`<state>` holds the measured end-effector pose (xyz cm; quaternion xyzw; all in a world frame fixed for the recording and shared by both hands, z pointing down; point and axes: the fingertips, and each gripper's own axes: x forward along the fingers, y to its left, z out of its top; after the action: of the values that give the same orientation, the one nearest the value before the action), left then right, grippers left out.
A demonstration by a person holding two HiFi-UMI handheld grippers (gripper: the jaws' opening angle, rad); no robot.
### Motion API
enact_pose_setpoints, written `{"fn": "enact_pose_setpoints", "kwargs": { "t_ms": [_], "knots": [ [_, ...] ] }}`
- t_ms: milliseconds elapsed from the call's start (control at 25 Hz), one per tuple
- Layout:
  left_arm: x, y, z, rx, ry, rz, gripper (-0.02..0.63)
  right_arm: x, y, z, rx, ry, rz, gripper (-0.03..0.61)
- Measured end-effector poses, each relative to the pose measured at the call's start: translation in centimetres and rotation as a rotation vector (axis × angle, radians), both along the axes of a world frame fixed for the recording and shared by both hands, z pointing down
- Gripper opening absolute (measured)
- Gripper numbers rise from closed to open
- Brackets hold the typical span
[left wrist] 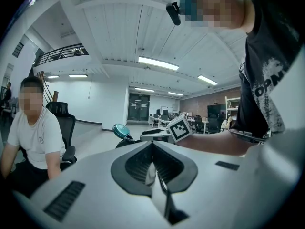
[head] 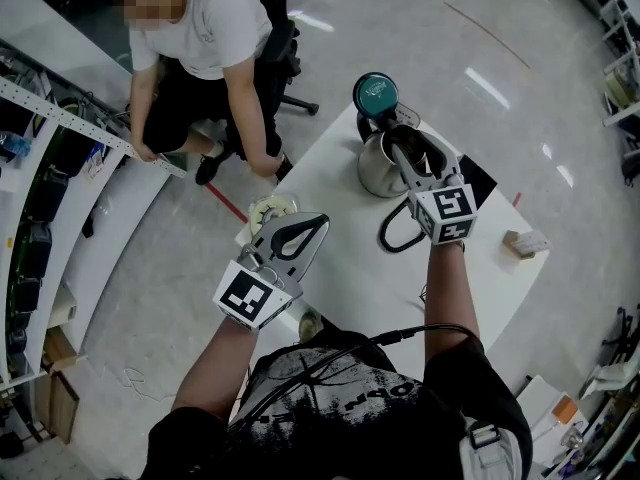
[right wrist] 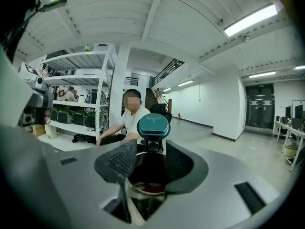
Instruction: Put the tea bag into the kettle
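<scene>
**Right gripper view: tongs released over the open kettle, bag looks to be in**

- Right gripper (right wrist: 151, 151): jaws apart, nothing between the pads. It sits directly over the mouth of the kettle (right wrist: 139, 191).
- Tea bag (right wrist: 154, 189): a reddish patch low inside the kettle, seen through the jaw gap. I read that as the bag, but it's too small and dark to be sure. No string or tag is visible.
- Left gripper (left wrist: 152, 147): jaws clenched tip to tip with nothing in them. In the head view it is held back over the near table edge, well apart from the kettle.
- Progress, as a judgement: the drop looks done. What's left is pulling the right gripper clear. Closing the lid (head: 375, 93) isn't in the task line, so I count it as optional.

Materials and shapes:
- Kettle: rounded, polished steel body that is reflective, with a thin bright rim. The interior is dark.
- Lid: teal, rounded-square, matte plastic by the look. It is hinged up and standing behind the opening.
- Gripper jaws: grey moulded shells with black ribbed pads. When shut they form a teardrop outline.
- Table (head: 350, 263): a smooth white top with a curved edge.
- A black cord loop (head: 388, 236) lies just beside the kettle base.
- A small pale box (head: 525, 243) sits near the far right edge of the table.
</scene>
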<state>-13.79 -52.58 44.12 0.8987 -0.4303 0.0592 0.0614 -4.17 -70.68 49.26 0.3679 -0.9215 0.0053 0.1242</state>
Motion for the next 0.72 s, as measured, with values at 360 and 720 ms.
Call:
{"fn": "enact_pose_setpoints", "kwargs": {
  "t_ms": [360,720],
  "knots": [
    [-0.5,0.9,-1.3,0.040,0.019,0.000,0.011,-0.2,1.7,-1.7,0.066,0.022,-0.018,0.184],
    [-2.4,3.3,-2.2,0.069,0.029,-0.033,0.011,-1.5,5.5,-2.3,0.073,0.040,-0.057,0.070]
  ]
}}
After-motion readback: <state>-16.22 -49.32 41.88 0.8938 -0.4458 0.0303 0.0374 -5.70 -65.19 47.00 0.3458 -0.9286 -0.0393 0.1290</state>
